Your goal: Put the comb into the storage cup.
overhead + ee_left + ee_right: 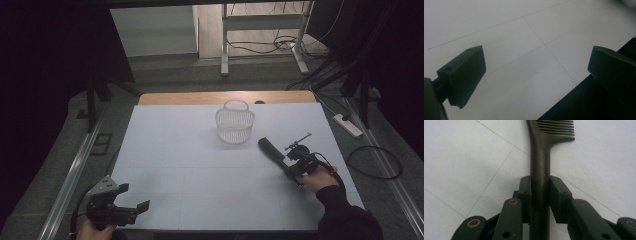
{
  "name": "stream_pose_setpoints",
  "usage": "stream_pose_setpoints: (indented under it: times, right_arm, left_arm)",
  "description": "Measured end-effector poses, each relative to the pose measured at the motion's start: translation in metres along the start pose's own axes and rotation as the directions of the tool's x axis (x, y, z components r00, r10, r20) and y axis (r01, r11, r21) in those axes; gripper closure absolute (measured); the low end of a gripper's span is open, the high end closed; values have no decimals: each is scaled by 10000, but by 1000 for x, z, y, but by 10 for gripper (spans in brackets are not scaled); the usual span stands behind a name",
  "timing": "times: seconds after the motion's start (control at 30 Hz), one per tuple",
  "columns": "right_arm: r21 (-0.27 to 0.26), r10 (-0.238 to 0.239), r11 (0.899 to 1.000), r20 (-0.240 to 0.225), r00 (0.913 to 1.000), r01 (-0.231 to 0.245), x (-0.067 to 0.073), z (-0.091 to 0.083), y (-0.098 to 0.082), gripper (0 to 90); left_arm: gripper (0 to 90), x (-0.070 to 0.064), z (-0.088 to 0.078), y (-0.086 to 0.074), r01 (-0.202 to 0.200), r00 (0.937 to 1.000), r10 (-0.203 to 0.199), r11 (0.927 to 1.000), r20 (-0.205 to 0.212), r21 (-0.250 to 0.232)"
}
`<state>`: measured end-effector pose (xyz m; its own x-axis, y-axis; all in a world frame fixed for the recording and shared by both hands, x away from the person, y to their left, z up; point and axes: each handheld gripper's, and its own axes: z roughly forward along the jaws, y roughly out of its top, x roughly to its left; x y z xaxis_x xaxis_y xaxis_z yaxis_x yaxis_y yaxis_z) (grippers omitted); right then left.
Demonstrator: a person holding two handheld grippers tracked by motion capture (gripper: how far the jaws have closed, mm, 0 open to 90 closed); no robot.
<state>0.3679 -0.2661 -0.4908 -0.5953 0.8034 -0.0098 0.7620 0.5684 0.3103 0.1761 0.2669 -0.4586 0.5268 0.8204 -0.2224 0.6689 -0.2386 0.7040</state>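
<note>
Lying between hand-held gripper (540,185) jaws: comb (539,157)

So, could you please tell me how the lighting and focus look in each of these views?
High view: dim, dark at the edges, the white table evenly lit, the basket soft. Left gripper view: the near black parts blurred, the table greyish. Right gripper view: the comb sharp, with soft shadows.
</note>
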Motion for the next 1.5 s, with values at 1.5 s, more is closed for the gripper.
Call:
stream_pose_setpoints:
  times: [1.5]
  right_arm:
    - [-3114,-819,9435,1133,9902,1137,22,-48,-25,725]
  left_arm:
    - [1,-2,16,27,-716,9905,752,9968,1152,-353]
